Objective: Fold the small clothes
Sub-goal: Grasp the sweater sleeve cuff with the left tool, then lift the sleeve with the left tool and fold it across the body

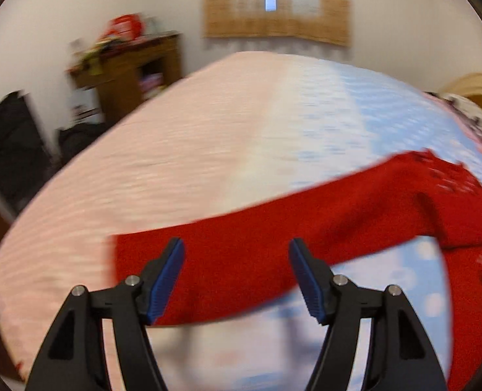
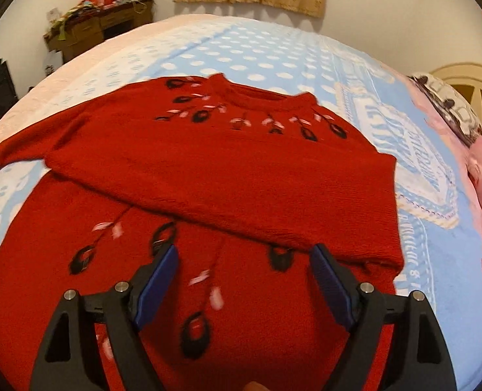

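Observation:
A red knit sweater (image 2: 228, 169) with black and pink flower marks lies flat on the bed. Its right sleeve (image 2: 273, 195) is folded across the chest. Its left sleeve (image 1: 273, 228) stretches out to the side over the bedspread. My left gripper (image 1: 237, 254) is open and empty, just above that sleeve near its cuff. My right gripper (image 2: 245, 260) is open and empty, over the lower body of the sweater below the folded sleeve's cuff.
The bed has a blue dotted and pink bedspread (image 2: 306, 62). A pink blanket and pillow (image 2: 462, 137) lie at the right. A cluttered wooden dresser (image 2: 100, 22) stands by the far wall, dark bags (image 1: 12, 150) at the left.

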Demonstrator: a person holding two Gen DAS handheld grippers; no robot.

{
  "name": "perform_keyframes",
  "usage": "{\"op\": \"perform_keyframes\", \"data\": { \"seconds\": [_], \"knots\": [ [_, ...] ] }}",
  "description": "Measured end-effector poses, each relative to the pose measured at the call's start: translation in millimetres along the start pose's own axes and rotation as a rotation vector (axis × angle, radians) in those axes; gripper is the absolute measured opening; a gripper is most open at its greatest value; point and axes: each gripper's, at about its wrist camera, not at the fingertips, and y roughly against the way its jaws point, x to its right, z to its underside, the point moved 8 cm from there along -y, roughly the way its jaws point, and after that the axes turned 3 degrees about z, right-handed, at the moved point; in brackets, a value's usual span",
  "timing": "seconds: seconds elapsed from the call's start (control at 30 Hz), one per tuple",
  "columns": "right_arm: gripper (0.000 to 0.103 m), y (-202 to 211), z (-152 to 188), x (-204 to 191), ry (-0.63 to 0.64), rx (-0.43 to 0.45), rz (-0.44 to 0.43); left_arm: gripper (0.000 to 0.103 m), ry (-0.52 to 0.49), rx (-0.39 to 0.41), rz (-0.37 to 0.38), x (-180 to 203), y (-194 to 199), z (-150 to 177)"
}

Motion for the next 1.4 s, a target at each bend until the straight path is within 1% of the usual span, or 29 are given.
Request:
{"op": "perform_keyframes", "data": {
  "seconds": [0.13, 0.17, 0.2, 0.27, 0.3, 0.33, 0.37, 0.47, 0.57, 0.63, 0.73, 0.8, 0.83, 0.87, 0.9, 0.93, 0.97, 1.07, 1.17, 1.23, 1.4],
  "knots": [
    [0.083, 12.7, 3.5, -19.1, 0.047, 0.033, -0.019, 0.069, 0.095, -0.015, -0.110, -62.3, -6.9, 3.2],
    [0.083, 16.2, 5.5, -23.6, 0.059, 0.042, -0.022, 0.069, 0.116, -0.024, -0.126, -73.0, -11.6, 4.7],
    [0.083, 19.3, 7.7, -27.4, 0.070, 0.049, -0.020, 0.069, 0.165, -0.049, -0.127, -85.3, -21.0, 7.8],
    [0.083, 23.8, 11.9, -34.4, 0.094, 0.062, -0.012, 0.061, 0.255, -0.095, -0.103, -97.6, -33.6, 14.9],
    [0.083, 25.5, 13.7, -37.1, 0.104, 0.068, -0.009, 0.058, 0.295, -0.112, -0.052, -96.1, -40.4, 17.4],
    [0.083, 27.1, 15.3, -39.8, 0.115, 0.072, -0.005, 0.054, 0.303, -0.122, -0.036, -94.1, -44.8, 18.5],
    [0.083, 28.5, 16.5, -41.7, 0.123, 0.077, -0.002, 0.050, 0.300, -0.129, -0.042, -91.2, -48.5, 19.1],
    [0.083, 33.9, 18.1, -46.4, 0.146, 0.097, 0.011, 0.050, 0.292, -0.121, -0.018, -74.9, -52.3, 16.2],
    [0.083, 35.7, 19.0, -49.2, 0.162, 0.108, 0.022, 0.050, 0.287, -0.133, -0.005, -69.8, -58.9, 15.4],
    [0.083, 35.0, 20.0, -50.8, 0.168, 0.109, 0.022, 0.050, 0.271, -0.139, -0.027, -66.3, -62.5, 14.4],
    [0.083, 33.4, 22.2, -51.2, 0.169, 0.105, 0.024, 0.049, 0.257, -0.151, -0.038, -66.9, -63.1, 17.1],
    [0.083, 32.5, 22.9, -51.2, 0.166, 0.102, 0.024, 0.038, 0.262, -0.162, -0.050, -71.3, -59.9, 17.9],
    [0.083, 32.3, 23.0, -51.0, 0.165, 0.102, 0.025, 0.028, 0.275, -0.165, -0.058, -74.5, -59.2, 18.0],
    [0.083, 32.2, 22.9, -51.2, 0.165, 0.102, 0.024, 0.023, 0.292, -0.168, -0.058, -77.7, -58.6, 18.2],
    [0.083, 32.1, 23.0, -51.1, 0.165, 0.103, 0.023, 0.022, 0.313, -0.174, -0.045, -80.2, -58.3, 18.3],
    [0.083, 32.1, 22.8, -51.0, 0.164, 0.103, 0.026, 0.016, 0.315, -0.179, -0.039, -80.4, -58.6, 18.0],
    [0.083, 32.3, 22.8, -51.0, 0.164, 0.103, 0.025, 0.014, 0.311, -0.181, -0.031, -80.1, -57.6, 17.6],
    [0.083, 31.9, 23.1, -51.0, 0.161, 0.102, 0.023, 0.009, 0.287, -0.172, -0.017, -74.9, -52.6, 15.5],
    [0.083, 31.7, 23.3, -50.8, 0.159, 0.102, 0.023, 0.008, 0.275, -0.142, -0.004, -67.6, -42.2, 8.9],
    [0.083, 32.0, 23.6, -51.3, 0.158, 0.105, 0.023, 0.008, 0.275, -0.105, 0.014, -62.2, -30.9, -0.5],
    [0.083, 31.5, 24.3, -51.6, 0.156, 0.106, 0.022, 0.008, 0.267, -0.041, 0.065, -44.6, -5.0, -26.6]
  ]
}}
